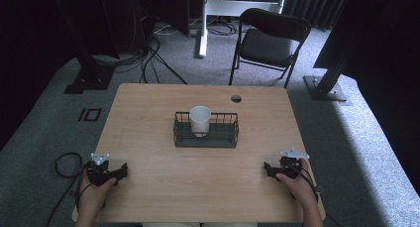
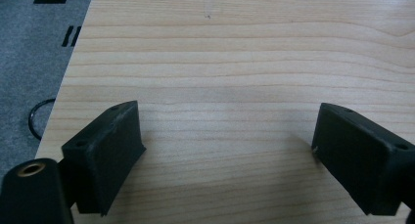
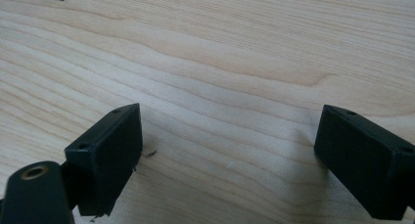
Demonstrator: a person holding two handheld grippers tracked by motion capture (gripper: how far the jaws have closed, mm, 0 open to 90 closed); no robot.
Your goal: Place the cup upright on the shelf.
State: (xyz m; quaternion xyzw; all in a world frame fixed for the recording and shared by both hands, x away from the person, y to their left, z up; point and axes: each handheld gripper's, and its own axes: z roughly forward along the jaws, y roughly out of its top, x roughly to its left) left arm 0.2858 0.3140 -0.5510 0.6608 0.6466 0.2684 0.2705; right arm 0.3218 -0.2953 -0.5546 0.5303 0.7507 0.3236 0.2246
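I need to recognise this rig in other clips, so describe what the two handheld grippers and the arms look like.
Both the left gripper and the right gripper are black, each topped by a grey three-cornered plate and ending in two blocky black jaws with small screw holes. A brass-ringed hole sits at the lower left of each gripper view. A black cable trails from each. The forearms are bare, no sleeves visible.

Overhead forward-down view; two close jaw-level views (shared table [image 1: 198,172])

White cup [image 1: 200,120] stands upright (mouth up) inside black wire basket [image 1: 206,139].
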